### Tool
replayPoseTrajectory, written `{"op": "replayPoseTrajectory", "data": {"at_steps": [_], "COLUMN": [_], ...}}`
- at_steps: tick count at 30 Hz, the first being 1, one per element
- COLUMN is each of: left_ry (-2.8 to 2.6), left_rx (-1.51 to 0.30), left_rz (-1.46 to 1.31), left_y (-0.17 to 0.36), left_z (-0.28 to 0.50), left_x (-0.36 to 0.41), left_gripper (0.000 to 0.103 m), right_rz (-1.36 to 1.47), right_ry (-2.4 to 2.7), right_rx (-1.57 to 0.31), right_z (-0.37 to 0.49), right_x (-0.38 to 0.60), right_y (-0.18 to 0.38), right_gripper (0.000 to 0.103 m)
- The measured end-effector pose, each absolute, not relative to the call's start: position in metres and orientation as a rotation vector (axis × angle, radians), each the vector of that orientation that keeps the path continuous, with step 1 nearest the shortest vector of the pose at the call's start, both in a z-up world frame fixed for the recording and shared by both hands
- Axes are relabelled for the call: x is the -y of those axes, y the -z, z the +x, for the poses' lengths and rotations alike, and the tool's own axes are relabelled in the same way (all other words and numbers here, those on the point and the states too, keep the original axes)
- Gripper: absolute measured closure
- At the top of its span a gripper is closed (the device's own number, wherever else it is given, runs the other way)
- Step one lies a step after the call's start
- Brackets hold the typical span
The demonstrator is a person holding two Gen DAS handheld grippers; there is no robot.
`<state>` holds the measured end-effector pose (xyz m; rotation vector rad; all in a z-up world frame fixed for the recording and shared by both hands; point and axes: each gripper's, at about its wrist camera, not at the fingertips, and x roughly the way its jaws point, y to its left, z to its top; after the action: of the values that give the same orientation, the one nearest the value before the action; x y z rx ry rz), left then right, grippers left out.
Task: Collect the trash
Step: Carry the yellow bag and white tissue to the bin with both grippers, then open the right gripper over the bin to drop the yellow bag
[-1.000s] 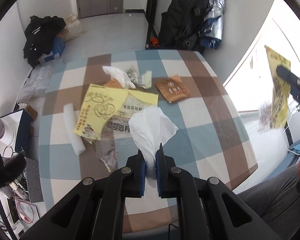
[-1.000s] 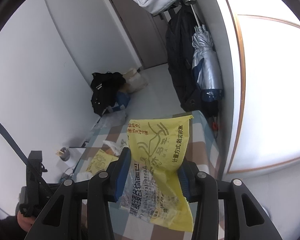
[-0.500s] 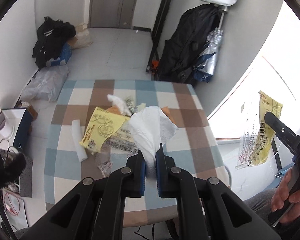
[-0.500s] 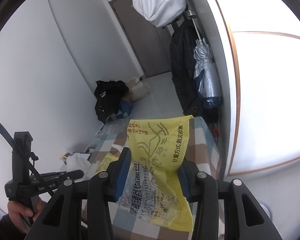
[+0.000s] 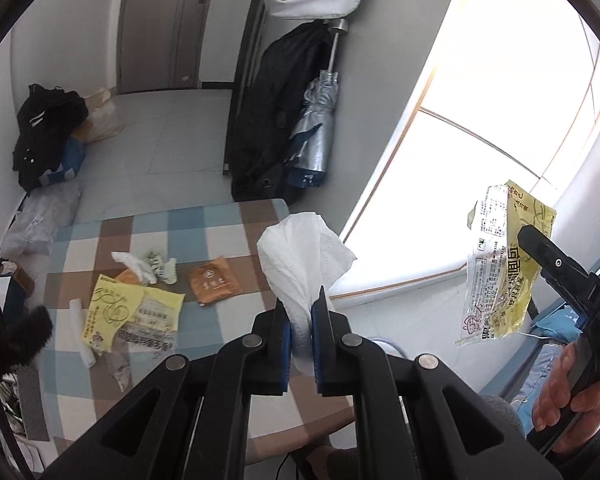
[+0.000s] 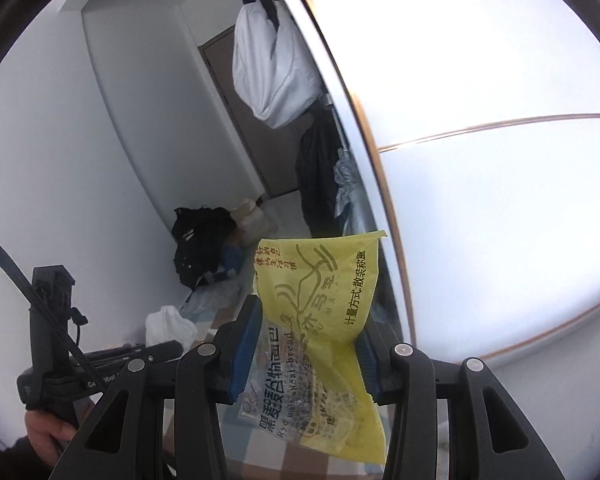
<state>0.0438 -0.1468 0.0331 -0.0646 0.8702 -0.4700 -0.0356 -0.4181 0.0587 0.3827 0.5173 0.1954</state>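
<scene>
My left gripper [image 5: 301, 320] is shut on a crumpled white tissue [image 5: 304, 256] and holds it high above the checked table [image 5: 236, 224]. My right gripper [image 6: 306, 344] is shut on a yellow bread wrapper [image 6: 320, 308], which hangs between its blue pads; it also shows in the left wrist view [image 5: 504, 268], right of the table near the window. On the table lie another yellow wrapper [image 5: 118, 312], a brown sachet [image 5: 214, 280], a white tissue [image 5: 134, 266] and a rolled white paper [image 5: 80, 328].
Black clothing and bags [image 5: 48, 128] lie on the floor beyond the table. A black jacket and a folded umbrella [image 5: 312, 136] hang by the wall at the table's far right corner. A bright window [image 5: 500, 80] fills the right side.
My left gripper has risen and drawn back with the tissue, so the table looks smaller and lower. My right gripper has lifted with the yellow wrapper still in it.
</scene>
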Motion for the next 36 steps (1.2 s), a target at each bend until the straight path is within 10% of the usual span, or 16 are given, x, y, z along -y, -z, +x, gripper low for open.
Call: {"op": "replayPoseTrajectory", "data": {"at_steps": [14, 36], "left_ry": [0.686, 0.806], "left_rx": [-0.949, -1.386], "left_rz": [-0.004, 0.13], "left_y": [-0.013, 0.142], "left_z": [0.049, 0.086], "left_x": [0.253, 0.359], "left_gripper": [0.098, 0.098], "right_rz": [0.328, 0.626], "right_ry": [0.029, 0.19], "right_rx": [-0.514, -0.968], "right_z": [-0.079, -0.052], "right_x": [0.5, 0.57], "right_y": [-0.04, 0.182], "right_gripper": [0.059, 0.059]}}
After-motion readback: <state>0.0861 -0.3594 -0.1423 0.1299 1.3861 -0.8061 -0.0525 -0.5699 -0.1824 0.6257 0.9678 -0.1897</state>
